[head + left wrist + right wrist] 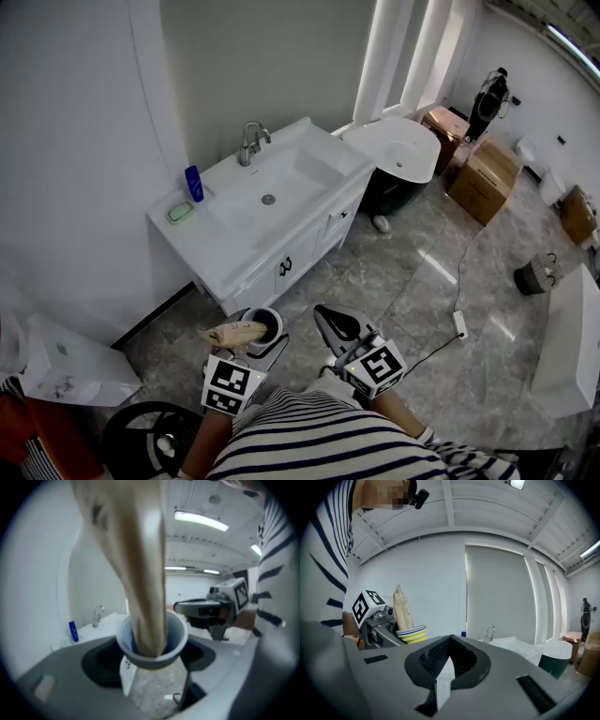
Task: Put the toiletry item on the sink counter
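My left gripper point(262, 341) is shut on a cup point(265, 325) with a blue inside, held low in front of the person. A tan toiletry tube point(232, 333) sticks out of the cup and leans to the left. In the left gripper view the cup's rim point(152, 645) sits between the jaws and the tube point(136, 564) fills the upper middle. The right gripper view shows the same cup point(412, 633) with striped walls. My right gripper point(337, 324) is beside it, shut and empty, its tips point(450, 639) meeting. The white sink counter point(232, 255) stands ahead by the wall.
On the counter are a chrome faucet point(250, 142), a blue bottle point(194, 184) and a green soap dish point(180, 213). A white tub point(403, 150) and cardboard boxes point(487, 169) lie to the right. A white bag point(66, 366) lies at left, a power strip point(459, 323) on the floor.
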`<state>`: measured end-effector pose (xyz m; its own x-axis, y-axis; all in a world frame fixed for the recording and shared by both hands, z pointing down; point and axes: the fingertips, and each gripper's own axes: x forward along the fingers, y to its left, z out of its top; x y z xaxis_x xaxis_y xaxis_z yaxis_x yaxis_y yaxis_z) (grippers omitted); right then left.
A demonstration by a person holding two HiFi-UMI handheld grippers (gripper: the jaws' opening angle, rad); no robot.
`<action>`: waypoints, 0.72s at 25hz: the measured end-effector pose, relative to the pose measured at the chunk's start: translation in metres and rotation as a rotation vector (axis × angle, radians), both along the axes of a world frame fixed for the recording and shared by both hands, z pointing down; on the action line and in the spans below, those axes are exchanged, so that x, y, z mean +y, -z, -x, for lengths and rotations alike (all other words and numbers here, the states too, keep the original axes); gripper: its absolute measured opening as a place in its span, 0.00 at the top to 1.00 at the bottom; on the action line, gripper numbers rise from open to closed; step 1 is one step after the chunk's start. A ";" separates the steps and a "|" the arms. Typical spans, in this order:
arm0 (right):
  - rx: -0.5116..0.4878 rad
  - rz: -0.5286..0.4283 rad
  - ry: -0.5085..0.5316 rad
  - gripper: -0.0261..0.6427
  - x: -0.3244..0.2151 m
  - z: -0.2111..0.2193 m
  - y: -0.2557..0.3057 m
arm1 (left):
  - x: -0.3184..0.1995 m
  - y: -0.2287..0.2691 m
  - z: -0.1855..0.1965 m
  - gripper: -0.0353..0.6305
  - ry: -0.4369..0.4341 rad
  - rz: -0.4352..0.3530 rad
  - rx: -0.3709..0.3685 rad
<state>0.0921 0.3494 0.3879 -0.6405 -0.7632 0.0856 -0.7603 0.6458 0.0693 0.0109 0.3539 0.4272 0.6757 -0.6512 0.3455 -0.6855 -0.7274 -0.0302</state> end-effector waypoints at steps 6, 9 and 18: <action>0.008 0.010 0.000 0.95 0.001 0.000 -0.003 | 0.000 -0.001 -0.002 0.40 -0.009 0.007 0.003; 0.012 0.012 0.001 0.95 -0.002 -0.002 -0.003 | -0.003 -0.001 -0.005 0.41 -0.017 0.008 0.005; 0.011 0.020 0.009 0.95 -0.010 -0.004 -0.005 | -0.012 -0.003 -0.015 0.41 -0.037 0.014 -0.001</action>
<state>0.0961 0.3397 0.3932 -0.6466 -0.7552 0.1081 -0.7535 0.6543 0.0643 0.0255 0.3420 0.4306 0.6989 -0.6209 0.3550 -0.6583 -0.7525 -0.0202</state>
